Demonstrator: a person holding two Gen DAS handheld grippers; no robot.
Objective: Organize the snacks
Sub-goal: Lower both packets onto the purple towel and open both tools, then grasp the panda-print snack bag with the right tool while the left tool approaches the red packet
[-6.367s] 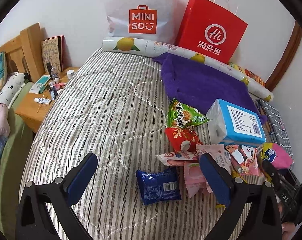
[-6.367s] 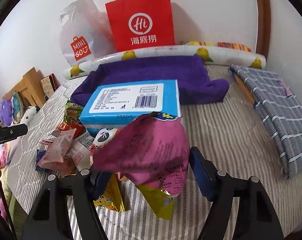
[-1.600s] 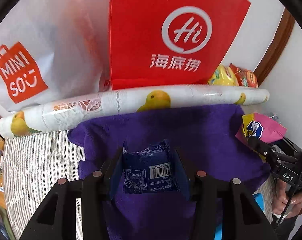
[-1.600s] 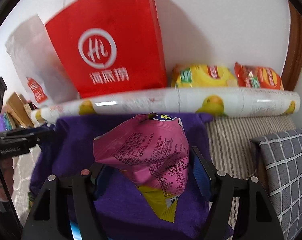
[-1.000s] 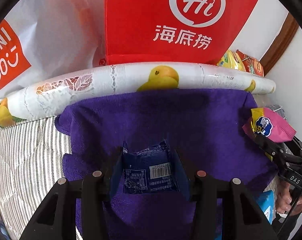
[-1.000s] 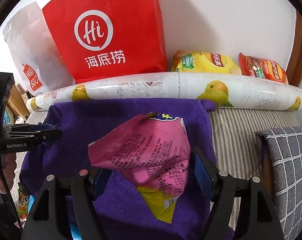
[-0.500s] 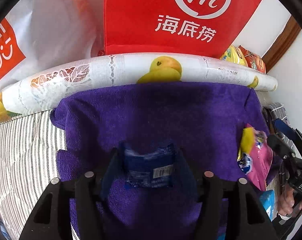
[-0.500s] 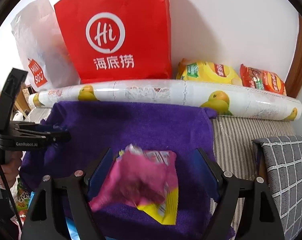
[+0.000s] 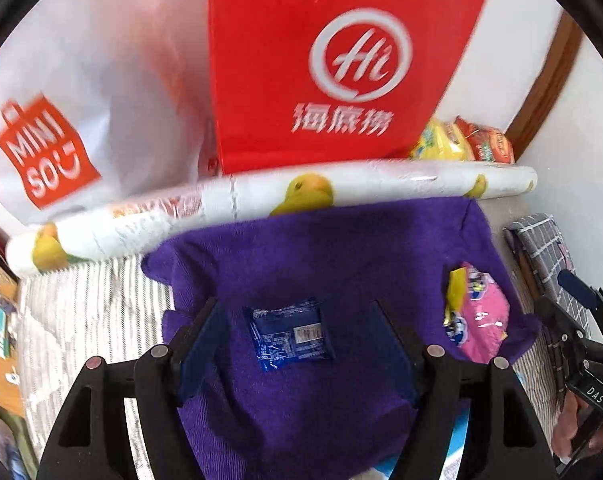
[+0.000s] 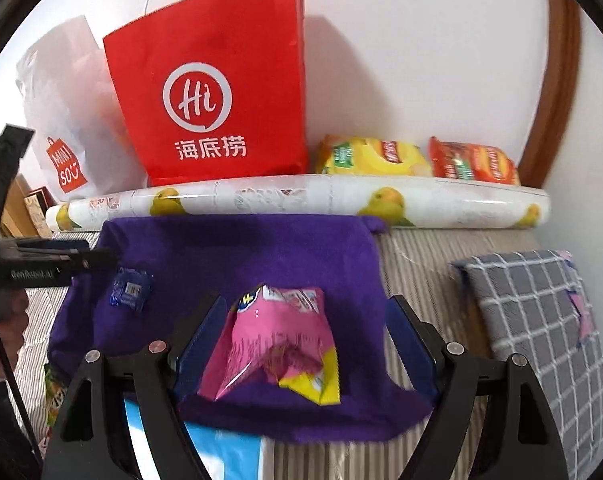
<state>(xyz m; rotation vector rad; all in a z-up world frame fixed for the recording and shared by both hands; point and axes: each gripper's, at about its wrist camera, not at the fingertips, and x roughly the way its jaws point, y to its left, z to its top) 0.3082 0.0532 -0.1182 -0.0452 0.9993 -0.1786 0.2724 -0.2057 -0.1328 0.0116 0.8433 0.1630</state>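
I am seeing my blue snack packet [image 9: 289,334] lying flat on the purple towel [image 9: 341,248], and my crumpled pink bag [image 10: 277,344] lying nearby.

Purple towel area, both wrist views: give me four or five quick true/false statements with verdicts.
1. The blue snack packet lies on the purple towel. True.
2. The left gripper is clamped on the blue packet. False: its jaws are opening and the pads stand clear of it.
3. The pink snack bag lies on the towel between the right gripper's open fingers. True.
4. The red paper bag lies flat on the towel. False: it stands upright behind the fruit-print roll.
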